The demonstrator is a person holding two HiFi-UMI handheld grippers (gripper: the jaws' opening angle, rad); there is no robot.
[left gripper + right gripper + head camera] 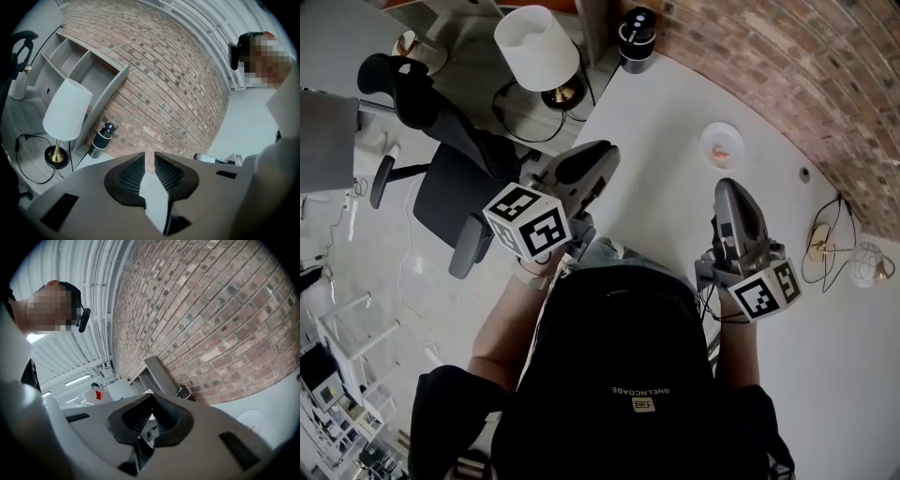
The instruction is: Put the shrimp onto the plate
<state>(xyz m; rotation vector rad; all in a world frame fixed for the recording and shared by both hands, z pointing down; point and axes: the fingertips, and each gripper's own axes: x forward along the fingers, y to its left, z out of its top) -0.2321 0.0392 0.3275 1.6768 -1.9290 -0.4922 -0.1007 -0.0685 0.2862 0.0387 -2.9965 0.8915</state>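
A small white plate (722,143) sits on the white table (656,112) near the brick wall, with an orange shrimp (724,151) lying on it. In the right gripper view the plate (253,419) peeks out low at the right, with a bit of red on it. My right gripper (727,186) is held up a short way in front of the plate, shut and empty (151,397). My left gripper (605,150) is raised over the table's left edge. Its jaws (149,154) stand shut but for a thin slit, with nothing in them.
A white-shaded lamp (537,49) with a black cord and a black cylinder (636,37) stand at the table's far left end. An office chair (450,187) stands on the floor to the left. Cables and a small wire object (825,246) lie at the right by the brick wall (825,84).
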